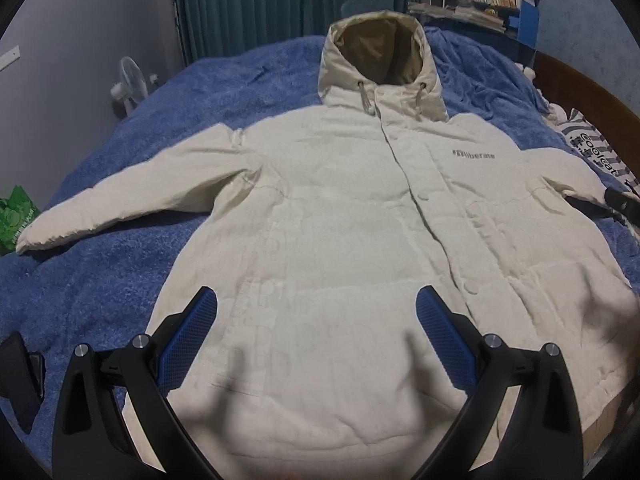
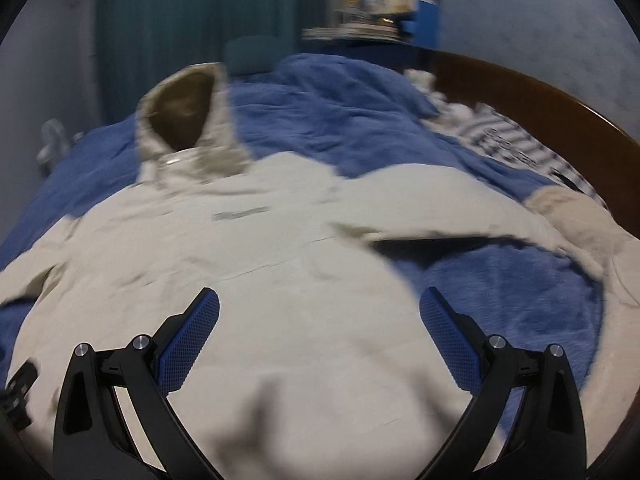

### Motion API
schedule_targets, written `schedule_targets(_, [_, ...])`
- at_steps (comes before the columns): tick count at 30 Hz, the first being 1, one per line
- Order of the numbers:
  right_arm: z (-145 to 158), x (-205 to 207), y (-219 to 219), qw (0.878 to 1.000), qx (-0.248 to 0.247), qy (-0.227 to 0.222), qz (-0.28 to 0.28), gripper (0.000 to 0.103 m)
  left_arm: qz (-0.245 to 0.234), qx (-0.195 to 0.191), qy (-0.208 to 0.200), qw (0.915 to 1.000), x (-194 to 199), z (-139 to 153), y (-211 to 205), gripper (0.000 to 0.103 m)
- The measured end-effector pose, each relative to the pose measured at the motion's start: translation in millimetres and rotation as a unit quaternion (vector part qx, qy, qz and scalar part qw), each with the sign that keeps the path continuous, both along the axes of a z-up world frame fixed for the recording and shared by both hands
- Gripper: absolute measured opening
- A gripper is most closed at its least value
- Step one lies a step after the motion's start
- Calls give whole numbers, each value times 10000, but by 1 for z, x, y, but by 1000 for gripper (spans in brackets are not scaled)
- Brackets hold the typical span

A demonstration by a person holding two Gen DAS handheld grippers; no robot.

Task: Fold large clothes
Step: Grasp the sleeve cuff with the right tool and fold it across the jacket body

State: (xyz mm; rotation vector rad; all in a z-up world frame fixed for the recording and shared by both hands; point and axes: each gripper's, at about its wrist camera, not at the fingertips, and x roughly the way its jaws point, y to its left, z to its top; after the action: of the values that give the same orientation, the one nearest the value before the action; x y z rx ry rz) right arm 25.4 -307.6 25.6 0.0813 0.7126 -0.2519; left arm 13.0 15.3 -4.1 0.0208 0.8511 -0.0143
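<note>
Cream hooded jacket [image 1: 360, 208] lies front-up, unfolded, on blue blanket [image 1: 120, 272], hood [image 1: 380, 68] toward the curtain [image 1: 280, 0]. L gripper [image 1: 316, 312] hovers over hem w/ jaws spread, empty. R gripper [image 2: 320, 312] likewise agape above jacket body; view blurred, sleeve [image 2: 460, 208] apparently spread sideways.

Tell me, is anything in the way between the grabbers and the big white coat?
No. Both the left gripper and right gripper hang open right over the coat, with only air between their fingers and the fabric.
</note>
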Motion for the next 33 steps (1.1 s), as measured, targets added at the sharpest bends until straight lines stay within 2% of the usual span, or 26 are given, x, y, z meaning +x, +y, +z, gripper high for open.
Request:
schedule_targets(2, [-3, 7, -32, 9993, 253, 98, -244, 97, 24, -104, 76, 9999, 8, 2, 7, 95])
schedule_targets(5, [-6, 23, -83, 9942, 659, 235, -817, 97, 365, 61, 15, 9993, 21, 14, 16, 95])
schedule_targets(8, [-6, 30, -132, 9841, 906, -144, -1523, 97, 380, 143, -241, 9989, 38, 32, 19, 95])
schedule_targets(10, [-10, 42, -154, 9765, 1029, -183, -1887, 97, 369, 261, -357, 9983, 53, 42, 17, 95])
schedule_targets(13, [-25, 63, -192, 9674, 1071, 134, -2291, 97, 353, 284, -460, 9979, 74, 43, 15, 95])
schedule_targets(16, [-37, 73, -221, 9592, 1297, 223, -2504, 97, 294, 187, -281, 9990, 95, 26, 14, 95])
schedule_targets(19, [-47, 77, -247, 9533, 1451, 222, -2638, 96, 86, -168, 121, 9997, 105, -5, 15, 95])
schedule_targets(23, [-58, 90, -268, 9570, 1088, 318, -2669, 95, -33, -56, 374, 9993, 109, -28, 14, 95])
schedule_targets(25, [-67, 96, -283, 9535, 1223, 341, -2734, 86, -42, -24, 386, 9992, 111, -32, 15, 95])
schedule_targets(27, [-77, 98, -296, 9462, 1363, 416, -2906, 78, -25, -20, 408, 9992, 113, -34, 15, 95])
schedule_targets(31, [-95, 90, -324, 9230, 1885, 271, -3345, 76, -10, -78, 412, 9991, 116, -37, 16, 95])
schedule_targets(33, [-98, 89, -333, 9204, 1851, 137, -3442, 76, -1, -109, 430, 9990, 118, -39, 17, 95])
